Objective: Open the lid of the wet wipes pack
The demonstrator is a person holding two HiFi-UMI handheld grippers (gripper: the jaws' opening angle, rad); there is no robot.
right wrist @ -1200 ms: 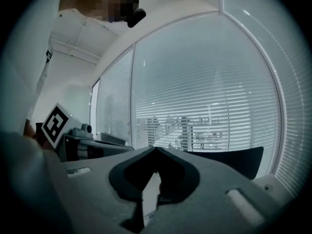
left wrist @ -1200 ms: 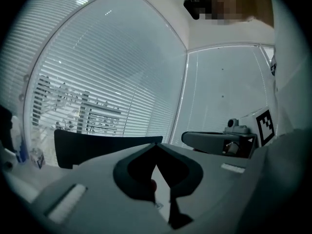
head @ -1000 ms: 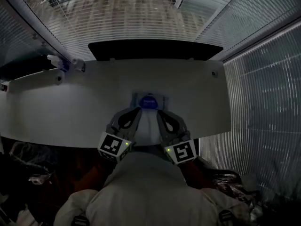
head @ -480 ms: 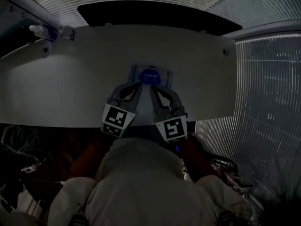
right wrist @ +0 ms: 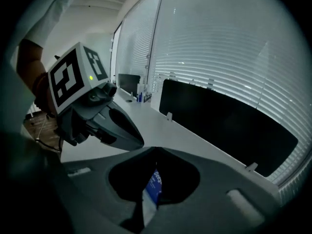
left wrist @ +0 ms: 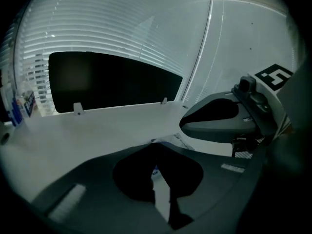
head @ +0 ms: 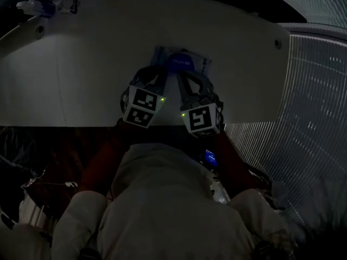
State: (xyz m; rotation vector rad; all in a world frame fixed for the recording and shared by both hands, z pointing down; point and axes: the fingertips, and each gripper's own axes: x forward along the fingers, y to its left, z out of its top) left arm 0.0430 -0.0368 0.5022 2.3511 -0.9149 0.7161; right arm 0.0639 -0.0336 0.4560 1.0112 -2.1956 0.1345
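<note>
Presently, our left gripper (head: pixel 161 73) and right gripper (head: pixel 182 76): jaws together, empty, near wet wipes pack (head: pixel 199 64). We judged closed tips might shove pack, missing lid (head: pixel 181 60).

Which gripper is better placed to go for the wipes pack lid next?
Probably right. The right gripper points straight at the blue lid of the wet wipes pack; the left gripper aims just beside it. Both look shut.
</note>
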